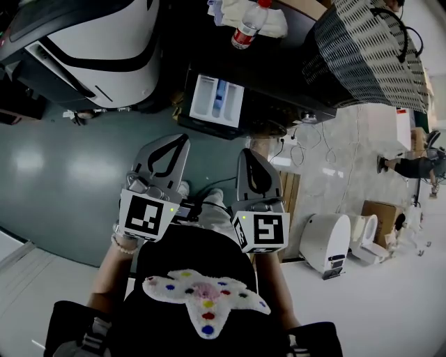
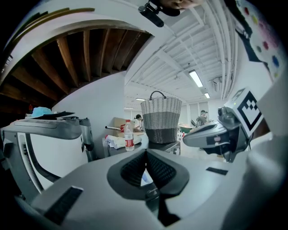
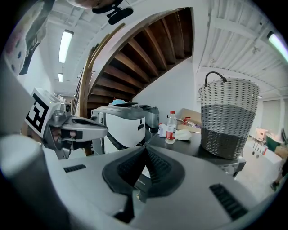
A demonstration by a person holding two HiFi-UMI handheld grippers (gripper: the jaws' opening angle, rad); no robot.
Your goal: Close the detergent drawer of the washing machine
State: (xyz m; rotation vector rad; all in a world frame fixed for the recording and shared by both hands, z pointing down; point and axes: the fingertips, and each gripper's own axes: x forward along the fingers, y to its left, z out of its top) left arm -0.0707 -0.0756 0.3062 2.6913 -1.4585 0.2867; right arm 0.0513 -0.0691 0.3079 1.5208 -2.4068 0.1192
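The detergent drawer [image 1: 217, 97] stands pulled out from the dark washing machine [image 1: 279, 77]; its white compartments with a blue insert show from above. My left gripper [image 1: 178, 139] is shut and empty, held short of the drawer and a little to its left. Beside it, my right gripper [image 1: 247, 152] is likewise shut with nothing in it, below the drawer's right end. Neither touches the drawer. In the left gripper view the shut jaws [image 2: 146, 155] leave only a sliver of the drawer [image 2: 145, 179] visible. The right gripper view shows its jaws [image 3: 145, 152] pressed together.
On the machine's top stand a water bottle [image 1: 247, 28], some white cloth [image 1: 237, 10] and a woven basket [image 1: 369, 49]. A large white appliance [image 1: 97, 42] sits at the left. White fixtures [image 1: 327, 240] and a cardboard box [image 1: 380, 209] stand on the floor at the right.
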